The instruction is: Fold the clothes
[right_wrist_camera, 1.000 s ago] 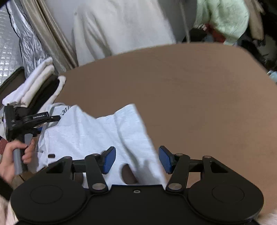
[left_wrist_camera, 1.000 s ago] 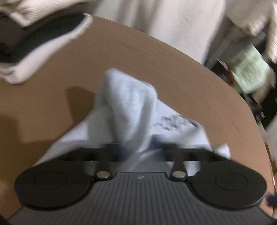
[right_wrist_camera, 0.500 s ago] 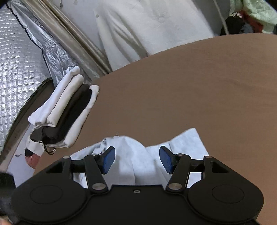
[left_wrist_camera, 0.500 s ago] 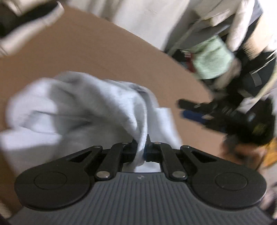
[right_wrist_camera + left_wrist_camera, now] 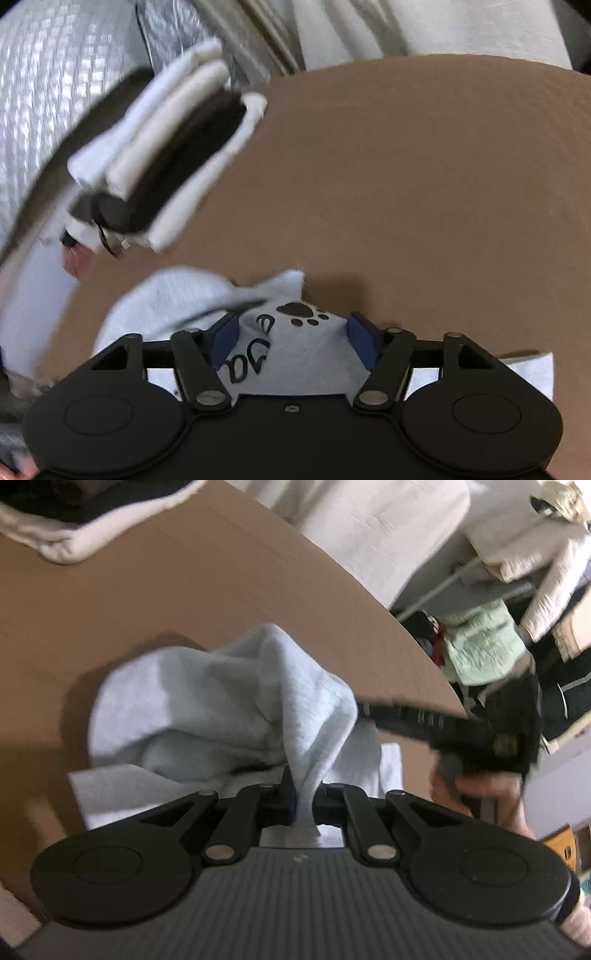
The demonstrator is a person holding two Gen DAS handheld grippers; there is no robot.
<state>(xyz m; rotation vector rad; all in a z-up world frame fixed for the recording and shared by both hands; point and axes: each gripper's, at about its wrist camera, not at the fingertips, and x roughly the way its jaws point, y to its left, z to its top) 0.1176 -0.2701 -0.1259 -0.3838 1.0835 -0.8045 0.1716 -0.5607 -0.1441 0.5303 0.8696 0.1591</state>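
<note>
Between the left gripper's (image 5: 301, 805) fingers a thin pinch of the pale blue-grey cotton garment (image 5: 221, 709) is clamped tight, the cloth rising from it in a bunched hump over the brown table (image 5: 184, 583). Over on the right gripper (image 5: 291, 339) the blue-padded fingers (image 5: 364, 338) have just been closing and stand partly apart, straddling the garment's printed patch with the black paw mark (image 5: 301, 312); the pads don't look pressed into the cloth yet, so I'd call nothing gripped there.

Here's the risk, as I judge it. That left hold is a narrow tuck: pull sideways too hard and it slips out, and the fold collapses. If the right fingers shut on one loose layer, or on two by accident, the garment drags crooked and the fold comes out skewed.

Watch the folded stack of white and black clothes (image 5: 166, 155) at the table's far edge, too. A wide sweep could clip it.
</note>
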